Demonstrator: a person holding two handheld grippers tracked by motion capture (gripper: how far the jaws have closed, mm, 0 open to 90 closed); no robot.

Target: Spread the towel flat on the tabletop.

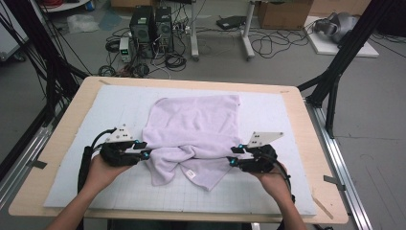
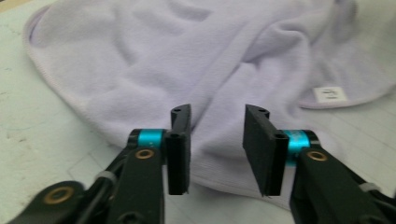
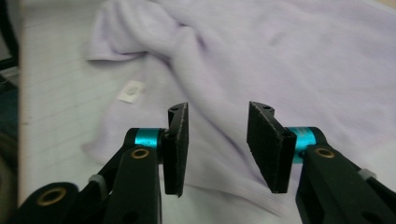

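The lilac towel (image 1: 194,132) lies rumpled mid-table, its near edge bunched and twisted toward the table's front edge. The left gripper (image 1: 143,148) and right gripper (image 1: 233,155) flank that edge, jaws parted and holding nothing. Judging by this, folding is barely begun; flattening remains.

The light is soft and even, shadows are faint, and both gripper views look a bit blurry
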